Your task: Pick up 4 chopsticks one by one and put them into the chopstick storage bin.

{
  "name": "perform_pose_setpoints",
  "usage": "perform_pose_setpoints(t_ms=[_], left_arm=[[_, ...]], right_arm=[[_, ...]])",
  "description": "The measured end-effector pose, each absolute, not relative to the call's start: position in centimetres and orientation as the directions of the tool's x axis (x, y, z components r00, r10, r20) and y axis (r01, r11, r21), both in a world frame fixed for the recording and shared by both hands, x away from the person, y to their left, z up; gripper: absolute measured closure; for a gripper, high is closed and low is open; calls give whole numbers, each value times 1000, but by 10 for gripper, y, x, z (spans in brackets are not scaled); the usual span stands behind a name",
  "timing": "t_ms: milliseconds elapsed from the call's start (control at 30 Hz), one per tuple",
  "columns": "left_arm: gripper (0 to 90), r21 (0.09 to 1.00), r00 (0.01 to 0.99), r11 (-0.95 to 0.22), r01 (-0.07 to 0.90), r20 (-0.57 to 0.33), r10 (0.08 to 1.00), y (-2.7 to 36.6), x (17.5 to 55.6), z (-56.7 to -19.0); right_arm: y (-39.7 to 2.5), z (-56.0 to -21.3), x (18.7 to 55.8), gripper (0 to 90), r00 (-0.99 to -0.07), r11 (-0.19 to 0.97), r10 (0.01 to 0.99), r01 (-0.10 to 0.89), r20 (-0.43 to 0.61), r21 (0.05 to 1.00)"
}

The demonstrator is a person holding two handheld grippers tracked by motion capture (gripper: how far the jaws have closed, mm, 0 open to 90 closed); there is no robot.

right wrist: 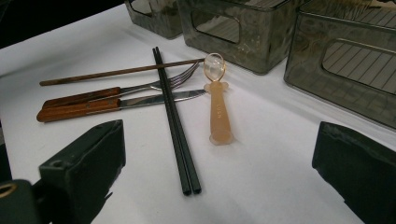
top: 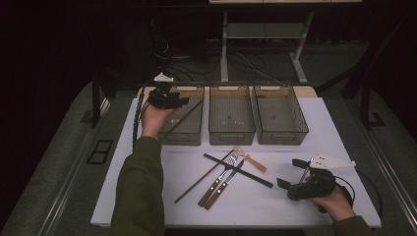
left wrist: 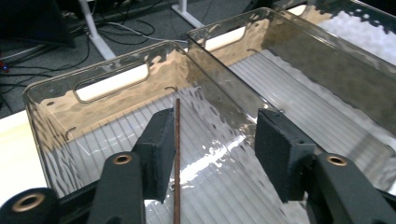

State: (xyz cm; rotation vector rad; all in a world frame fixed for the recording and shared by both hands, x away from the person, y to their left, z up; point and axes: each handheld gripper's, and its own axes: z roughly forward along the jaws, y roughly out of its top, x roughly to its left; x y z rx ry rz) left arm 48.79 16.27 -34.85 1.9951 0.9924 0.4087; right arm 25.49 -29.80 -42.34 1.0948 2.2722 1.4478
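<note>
My left gripper (top: 180, 101) hangs open over the left smoky bin (top: 181, 135) at the back. In the left gripper view its jaws (left wrist: 215, 135) stand wide apart and a thin brown chopstick (left wrist: 177, 154) lies slanted in the bin (left wrist: 112, 84), right beside the left pad. That chopstick (top: 184, 117) runs diagonally across the bin. My right gripper (top: 289, 172) rests open at the front right, pointing at the cutlery. On the white mat lie a pair of black chopsticks (right wrist: 175, 121), another brown chopstick (right wrist: 107, 73), a wooden-handled fork (right wrist: 74, 99) and knife (right wrist: 74, 112), and a small peach spoon (right wrist: 218, 112).
The middle bin (top: 231, 135) and right bin (top: 282, 135) stand side by side behind the cutlery. The white mat (top: 162, 196) covers the table. Behind the table are a desk frame (top: 223, 54) and floor cables.
</note>
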Motion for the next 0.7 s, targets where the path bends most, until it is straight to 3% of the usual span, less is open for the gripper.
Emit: perform_pose_setpoints(t_ms=[700], left_arm=[[305,813,728,-385,436,-68,682,145,431,-342]], right_arm=[[-292,-434,266,28,-709,289,685,473,166,832]])
